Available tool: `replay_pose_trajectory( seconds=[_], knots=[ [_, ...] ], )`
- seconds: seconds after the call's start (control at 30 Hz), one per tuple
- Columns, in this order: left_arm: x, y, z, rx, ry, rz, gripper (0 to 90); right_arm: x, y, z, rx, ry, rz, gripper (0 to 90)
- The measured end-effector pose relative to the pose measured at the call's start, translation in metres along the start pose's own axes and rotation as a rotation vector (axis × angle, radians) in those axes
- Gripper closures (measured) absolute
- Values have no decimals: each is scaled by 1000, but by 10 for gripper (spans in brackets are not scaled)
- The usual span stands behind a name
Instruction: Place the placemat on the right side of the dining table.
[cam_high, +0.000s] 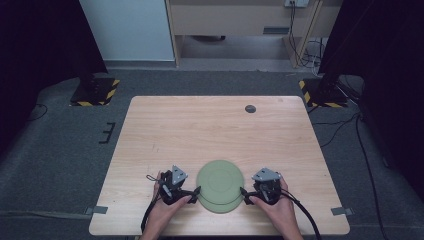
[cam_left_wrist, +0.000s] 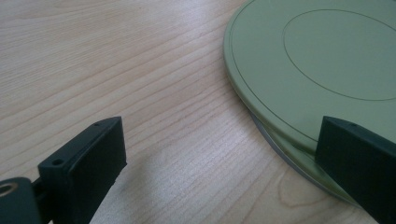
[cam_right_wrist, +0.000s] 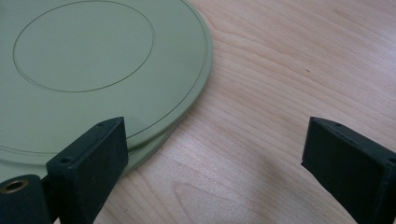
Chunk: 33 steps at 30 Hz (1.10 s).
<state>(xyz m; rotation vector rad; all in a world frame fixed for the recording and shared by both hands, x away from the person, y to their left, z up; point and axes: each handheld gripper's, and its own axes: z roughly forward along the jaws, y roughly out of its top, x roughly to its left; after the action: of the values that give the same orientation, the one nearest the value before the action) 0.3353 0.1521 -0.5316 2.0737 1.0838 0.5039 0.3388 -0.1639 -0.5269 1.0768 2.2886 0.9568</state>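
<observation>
Near the front edge of the bench, about midway between its front corners: two green plates, one stacked on the other, with a claw at each side.

Plates: the upper green plate (cam_high: 219, 179) lies flat on the lower green plate (cam_high: 222, 206), shifted a little toward the far edge, so a crescent of the lower one shows at the front. In the left gripper view the upper plate (cam_left_wrist: 317, 60) overhangs the lower plate's rim (cam_left_wrist: 299, 161); in the right gripper view the upper plate (cam_right_wrist: 93, 70) covers most of the lower one (cam_right_wrist: 149, 151).

Left claw (cam_high: 192, 192): held in the person's left hand (cam_high: 167, 207), low at the plates' left side, its jaws wide apart and gripping nothing — in its own view (cam_left_wrist: 224, 161) one jaw stands over bare wood and the other over the plates' edge.

Right claw (cam_high: 245, 194): held in the right hand (cam_high: 277, 205), low at the plates' right side, jaws likewise spread wide with nothing between them — in its own view (cam_right_wrist: 215, 154) one jaw overlaps the stacked rims, the other is over bare wood.

Bench (cam_high: 210, 125): pale wood; a small dark round disc (cam_high: 250, 108) sits near the far edge, toward the far right corner, well apart from the plates.
</observation>
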Motion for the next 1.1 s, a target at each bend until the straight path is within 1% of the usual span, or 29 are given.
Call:
replay_pose_trajectory(
  seconds=[0.13, 0.27, 0.3, 0.33, 0.4, 0.57, 0.73, 0.77, 0.83, 0.9, 0.93, 1.1],
  knots=[
    [1, 0, 1, -3, 2, -7, 14, -1, 0, 1, -2, -6, 10, 66],
    [-1, 0, 0, 3, -11, 2, 31, 0, -2, 0, -4, 10, 16, 85],
    [-1, -1, 0, 4, -8, 4, 30, 0, -2, -1, 0, 20, 16, 81],
    [-2, 0, 0, 4, -6, 3, 25, 3, -3, -2, 1, 19, 2, 82],
    [-1, 0, 0, 5, -3, 3, 17, 4, -1, -2, 2, 10, -3, 74],
    [-2, 1, 3, -8, 13, 1, 16, 1, 0, 1, -4, 4, 13, 64],
    [-1, 1, 3, -12, 7, 0, 21, -1, -1, 2, -10, 0, 30, 68],
    [-2, 1, 3, -11, 6, 4, 30, 0, -1, 1, -14, 5, 24, 80],
    [-3, 0, 2, -8, 6, 13, 30, 1, -1, 0, -12, 9, 21, 78],
    [-3, 1, 2, -7, 10, 10, 29, 3, -1, -1, -16, 19, 14, 78],
    [-3, 1, 3, -7, 11, 8, 21, 4, -1, 0, -14, 14, 6, 70],
    [-3, 1, 4, -15, 21, 8, 18, 3, 0, 1, -12, 9, 17, 61]
  ],
)
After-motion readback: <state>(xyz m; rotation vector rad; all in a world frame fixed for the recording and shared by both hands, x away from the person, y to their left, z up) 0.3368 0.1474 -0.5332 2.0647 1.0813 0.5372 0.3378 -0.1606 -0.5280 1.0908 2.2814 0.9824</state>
